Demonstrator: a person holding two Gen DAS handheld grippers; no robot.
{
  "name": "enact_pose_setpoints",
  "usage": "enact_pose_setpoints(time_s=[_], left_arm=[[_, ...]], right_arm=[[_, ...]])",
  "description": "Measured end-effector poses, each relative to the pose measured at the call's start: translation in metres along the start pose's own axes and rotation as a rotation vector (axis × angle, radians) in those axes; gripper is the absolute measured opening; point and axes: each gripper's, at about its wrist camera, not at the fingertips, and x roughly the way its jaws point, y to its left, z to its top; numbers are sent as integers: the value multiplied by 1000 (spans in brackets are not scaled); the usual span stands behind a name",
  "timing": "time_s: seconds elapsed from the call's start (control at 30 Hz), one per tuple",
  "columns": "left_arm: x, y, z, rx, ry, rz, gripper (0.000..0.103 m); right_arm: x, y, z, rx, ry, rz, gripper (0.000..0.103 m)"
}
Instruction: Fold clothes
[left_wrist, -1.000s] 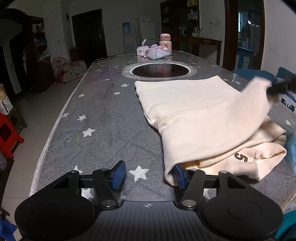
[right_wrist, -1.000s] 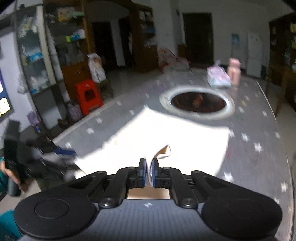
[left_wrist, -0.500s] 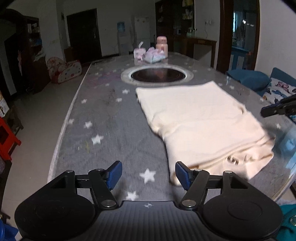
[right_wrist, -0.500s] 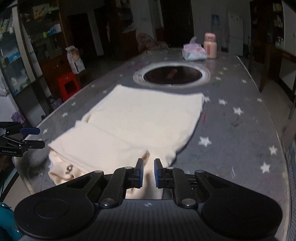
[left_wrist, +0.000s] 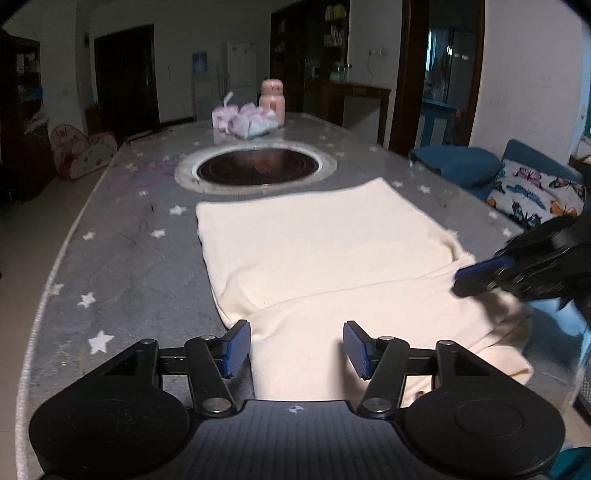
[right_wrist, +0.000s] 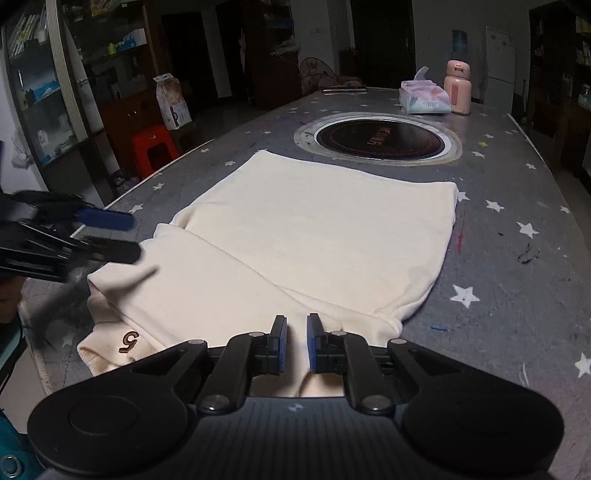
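Cream cloth: the garment lies folded flat on the grey star-print table, just before the round inset hob. One fold crosses it diagonally; a "5" mark shows at the near left corner.

Change from a second ago: the flap then raised by the right gripper now lies flat on the pile, and the fabric is out of its jaws.

Left gripper: jaws about half open and closing, with the near cloth edge between them but untouched by the pads. Right gripper: jaws nearly closed, a narrow gap remaining, holding nothing, over the near hem.
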Motion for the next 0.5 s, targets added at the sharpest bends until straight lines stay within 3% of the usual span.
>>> enact_pose_setpoints(time_s=[0.2, 0.5], left_arm=[[17, 1, -8, 10, 31, 4, 59], [-6, -7, -10, 35, 38, 12, 61]], right_arm=[[-4, 2, 2, -19, -11, -1, 14], [-15, 17, -6, -98, -21, 15, 24]])
